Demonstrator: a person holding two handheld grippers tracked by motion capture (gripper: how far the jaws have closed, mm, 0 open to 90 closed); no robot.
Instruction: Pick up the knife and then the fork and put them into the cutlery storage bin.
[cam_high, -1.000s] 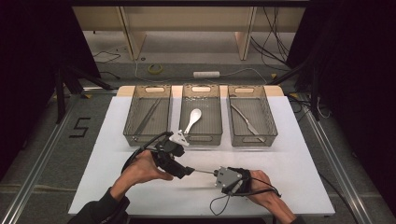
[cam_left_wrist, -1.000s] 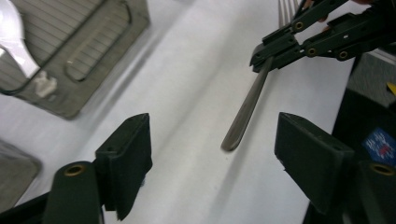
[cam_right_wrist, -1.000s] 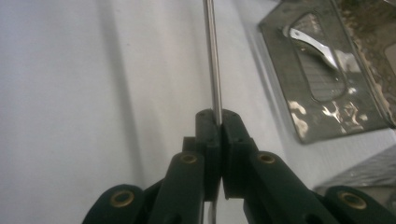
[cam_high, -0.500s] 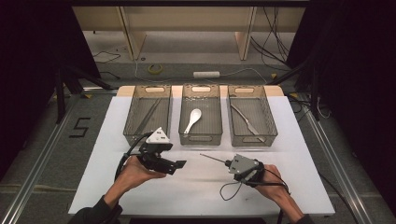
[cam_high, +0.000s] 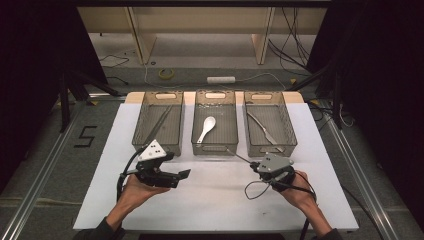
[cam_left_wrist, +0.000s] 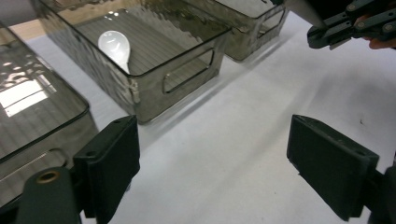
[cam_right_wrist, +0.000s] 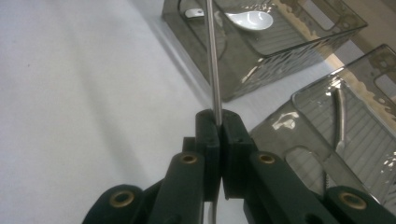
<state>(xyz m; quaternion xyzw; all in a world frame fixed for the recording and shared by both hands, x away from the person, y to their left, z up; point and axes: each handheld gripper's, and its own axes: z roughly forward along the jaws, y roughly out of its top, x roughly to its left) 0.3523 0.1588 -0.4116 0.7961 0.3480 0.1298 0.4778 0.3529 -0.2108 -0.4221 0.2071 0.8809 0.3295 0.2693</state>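
My right gripper is shut on a thin metal rod, which points up and left toward the front of the middle bin. It hangs over the white mat at the front right, and also appears in the left gripper view. My left gripper hovers at the front left. Its jaws have just been opening and stand wide, with nothing but bare mat between them. A white spoon lies in the middle bin.
Three clear grey bins stand in a row at the back of the white mat. The left bin holds thin metal sticks. A metal knife lies in the right bin. Cables trail from both grippers.
The two grippers met at the rod in the middle front. The left one has opened and drawn away to the left; the right one has carried the rod right and up.
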